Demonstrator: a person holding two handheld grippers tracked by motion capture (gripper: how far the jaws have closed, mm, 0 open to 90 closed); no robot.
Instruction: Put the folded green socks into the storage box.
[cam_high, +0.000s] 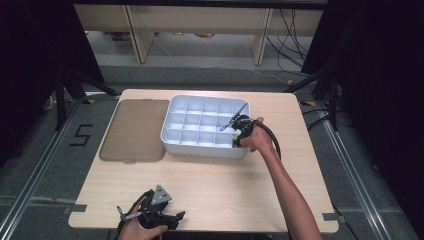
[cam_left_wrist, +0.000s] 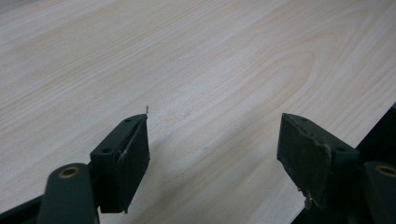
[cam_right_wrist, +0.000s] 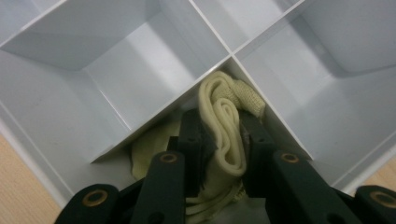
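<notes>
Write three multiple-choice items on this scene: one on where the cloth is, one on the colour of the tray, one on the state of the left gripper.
1. Where is the folded cream cloth?
A. On the brown mat
B. In a compartment at the tray's near right corner
C. On the bare table by the left gripper

2. What colour is the divided tray?
A. White
B. Red
C. Black

3. How does the left gripper stand?
A. Shut on the cloth
B. Shut on nothing
C. Open over bare wood

Answers:
1 B: the right gripper pinches the cloth down inside a compartment, and the high view places that hand at the tray's near right corner.
2 A: its walls and dividers are white in both views.
3 C: its jaws stand wide apart with only the wooden table between them.
</notes>
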